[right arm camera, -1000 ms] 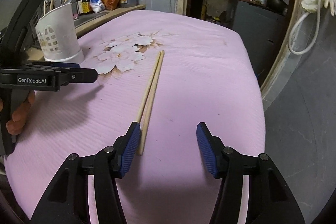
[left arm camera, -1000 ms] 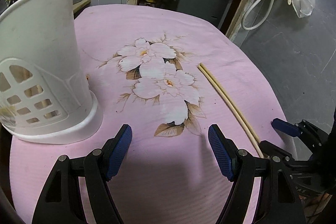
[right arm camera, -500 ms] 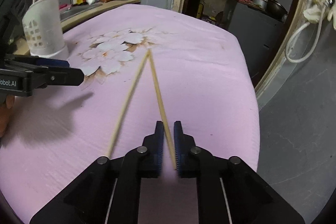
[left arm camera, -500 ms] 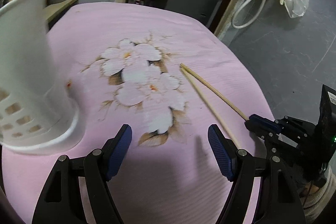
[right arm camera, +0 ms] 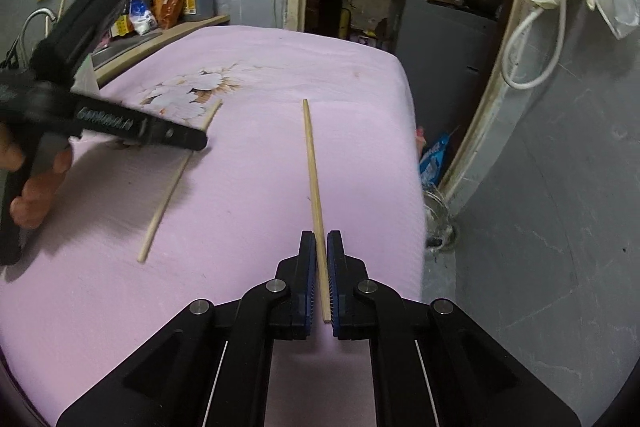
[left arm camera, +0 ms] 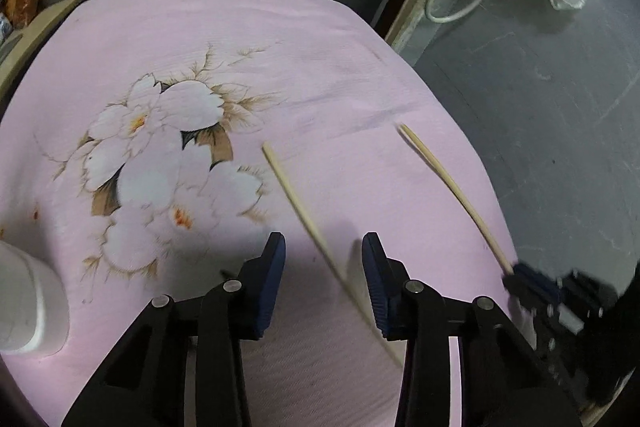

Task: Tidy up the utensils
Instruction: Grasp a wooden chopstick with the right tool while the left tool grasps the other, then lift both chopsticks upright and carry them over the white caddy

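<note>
Chopsticks are what I am sorting here, two loose ones, and neither has reached the holder yet. My right claw (right arm camera: 318, 281) is clamped shut on the thick end of one chopstick (right arm camera: 313, 171), which runs from between the pads up the middle of the right wrist view; I judge it is lifted off the pink cloth, though I cannot be sure. My left claw (left arm camera: 323, 283) has just been closing and stands part open, astride the second chopstick (left arm camera: 304, 211); its blue pads (left arm camera: 276, 267) do not press on it yet, so that one lies loose on the flowered counter (left arm camera: 320, 47), slanting from mid-frame down to the lower right. The two sticks lie well apart now. Outward, at the lower left edge of the left wrist view, only the foot of the white utensil holder (left arm camera: 28, 307) shows. So I reckon the work is at its gripping stage: one stick secured, the other about to be pinched, and both still to be carried over and dropped upright into the holder.
</note>
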### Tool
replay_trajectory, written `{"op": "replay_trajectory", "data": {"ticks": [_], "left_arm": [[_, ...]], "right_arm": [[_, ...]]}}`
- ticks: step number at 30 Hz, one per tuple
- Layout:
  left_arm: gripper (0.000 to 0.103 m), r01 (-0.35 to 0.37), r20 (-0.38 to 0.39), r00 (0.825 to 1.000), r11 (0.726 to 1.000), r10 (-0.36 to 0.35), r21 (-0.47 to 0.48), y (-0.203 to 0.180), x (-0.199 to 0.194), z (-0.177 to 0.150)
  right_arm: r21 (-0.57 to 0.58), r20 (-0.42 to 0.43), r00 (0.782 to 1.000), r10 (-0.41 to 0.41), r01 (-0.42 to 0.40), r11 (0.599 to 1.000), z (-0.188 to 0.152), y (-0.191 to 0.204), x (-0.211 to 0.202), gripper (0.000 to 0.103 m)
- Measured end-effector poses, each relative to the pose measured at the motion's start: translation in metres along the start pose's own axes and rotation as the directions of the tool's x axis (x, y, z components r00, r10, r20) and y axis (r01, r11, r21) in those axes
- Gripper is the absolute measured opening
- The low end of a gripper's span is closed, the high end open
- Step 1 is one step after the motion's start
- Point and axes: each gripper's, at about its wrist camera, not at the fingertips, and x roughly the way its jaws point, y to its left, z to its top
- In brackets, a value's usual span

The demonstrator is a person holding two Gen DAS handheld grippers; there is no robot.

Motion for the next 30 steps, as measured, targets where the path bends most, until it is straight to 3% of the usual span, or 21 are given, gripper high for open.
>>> {"op": "replay_trajectory", "data": {"ticks": [3, 4, 18, 26, 30], "left_arm": [[0.012, -0.044, 0.002, 0.999, 0.999, 0.044, -0.030, 0.004, 0.004, 0.008], [0.010, -0.047, 0.004, 0.999, 0.998, 0.047, -0.036, 0.006, 0.006, 0.010], [0.005, -0.018, -0.022, 1.000, 1.000, 0.018, 0.001, 0.022, -0.011, -0.005], [0.006, 0.012, -0.083, 0.996, 1.000, -0.011, 0.013, 0.025, -0.013, -0.002], [0.005, -0.003, -0.062, 0.998, 1.000, 0.004, 0.022, 0.023, -0.016, -0.005]], "right_arm": [[0.018, -0.008, 1.000, 0.019, -0.019, 1.000, -0.002, -0.006, -0.001, 0.004], [0.024, -0.010, 1.000, 0.026, -0.026, 0.999, -0.002, -0.007, -0.001, 0.005], [-0.026, -0.098, 0.989, 0.111, -0.114, 0.993, 0.055, -0.002, 0.050, 0.007], [0.032, -0.202, 0.956, 0.212, -0.210, 0.977, 0.093, -0.010, 0.087, 0.007], [0.017, -0.220, 0.954, 0.204, -0.205, 0.979, 0.097, -0.007, 0.091, 0.006]]}}
